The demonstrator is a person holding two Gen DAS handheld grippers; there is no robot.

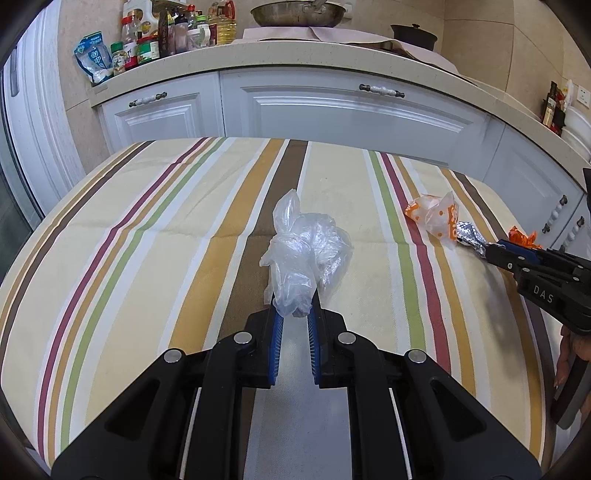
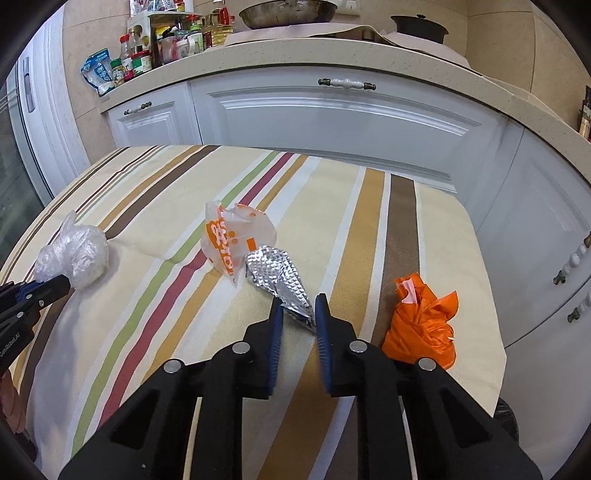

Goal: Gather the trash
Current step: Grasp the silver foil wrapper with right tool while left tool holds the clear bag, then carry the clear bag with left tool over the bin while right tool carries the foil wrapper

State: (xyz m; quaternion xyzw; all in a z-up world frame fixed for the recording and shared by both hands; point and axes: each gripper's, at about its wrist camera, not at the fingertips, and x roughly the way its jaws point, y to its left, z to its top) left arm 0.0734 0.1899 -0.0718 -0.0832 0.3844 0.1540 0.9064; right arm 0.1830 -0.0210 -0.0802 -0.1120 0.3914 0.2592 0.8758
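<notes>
My left gripper (image 1: 294, 308) is shut on a crumpled clear plastic bag (image 1: 303, 247) on the striped tablecloth (image 1: 147, 258). The bag also shows at the left of the right wrist view (image 2: 74, 254). My right gripper (image 2: 298, 309) is shut on the near tip of a silver foil wrapper (image 2: 277, 277), which also shows in the left wrist view (image 1: 467, 238). A white wrapper with orange print (image 2: 232, 236) lies touching the foil's far end; it also shows in the left wrist view (image 1: 436, 218). A crumpled orange plastic bag (image 2: 421, 328) lies right of my right gripper.
White cabinets (image 1: 332, 110) with a beige counter (image 1: 295, 55) stand behind the table. Jars and bottles (image 1: 166, 33), a metal pan (image 1: 299, 13) and a dark pot (image 1: 413, 35) sit on the counter. The table's right edge (image 2: 495, 369) is near the orange bag.
</notes>
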